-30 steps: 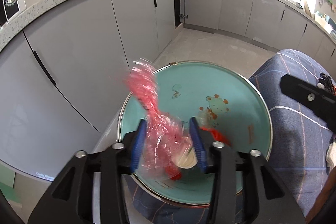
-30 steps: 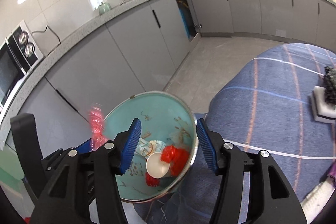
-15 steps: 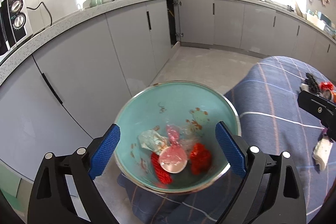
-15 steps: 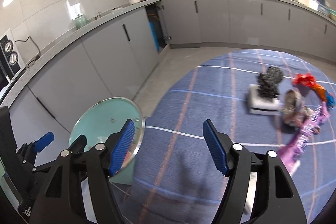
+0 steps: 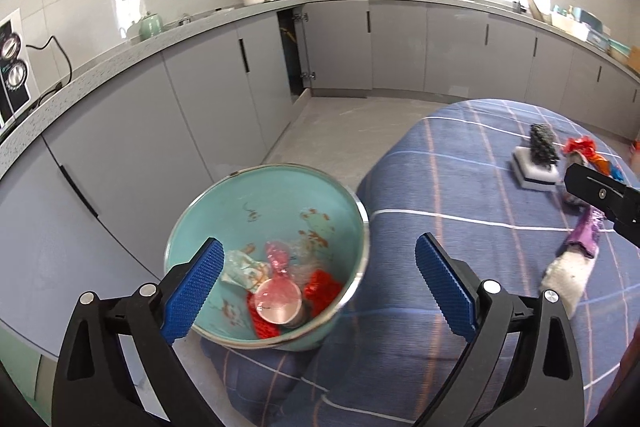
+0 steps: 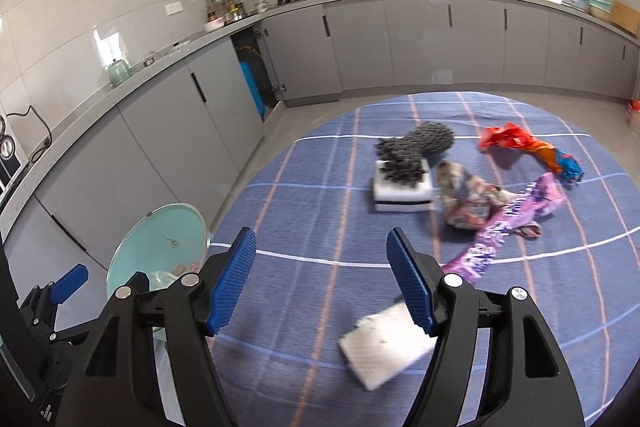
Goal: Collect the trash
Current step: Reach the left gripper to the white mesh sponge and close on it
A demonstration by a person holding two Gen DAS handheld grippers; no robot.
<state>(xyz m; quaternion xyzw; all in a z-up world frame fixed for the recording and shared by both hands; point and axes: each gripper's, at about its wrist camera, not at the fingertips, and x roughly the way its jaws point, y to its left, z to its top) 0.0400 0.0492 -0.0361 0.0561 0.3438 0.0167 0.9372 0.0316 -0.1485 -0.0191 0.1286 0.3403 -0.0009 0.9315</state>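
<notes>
A teal bowl (image 5: pixel 256 203) at the table's left edge holds a paper cup (image 5: pixel 278 309) with a pink wrapper on it, red scraps and a crumpled wrapper. My left gripper (image 5: pixel 316 287) is open and empty above the bowl's right rim. My right gripper (image 6: pixel 320 283) is open and empty over the blue checked cloth. On the cloth lie a white tissue (image 6: pixel 384 347), a purple wrapper (image 6: pixel 516 215), a crumpled brown wrapper (image 6: pixel 468 199), a red-orange wrapper (image 6: pixel 524 143) and a dark scrubber (image 6: pixel 416 147) on a white sponge (image 6: pixel 402 199). The bowl also shows in the right wrist view (image 6: pixel 160 247).
The round table with the blue checked cloth (image 6: pixel 320 187) stands near grey kitchen cabinets (image 5: pixel 200 107). The floor (image 5: pixel 340 123) lies beyond the table's far edge. My right gripper's finger (image 5: pixel 600 193) shows at the right of the left wrist view.
My left gripper has opened and dropped the pink wrapper into the bowl, then pulled back. My right gripper has swung right from the bowl toward the trash on the cloth.
</notes>
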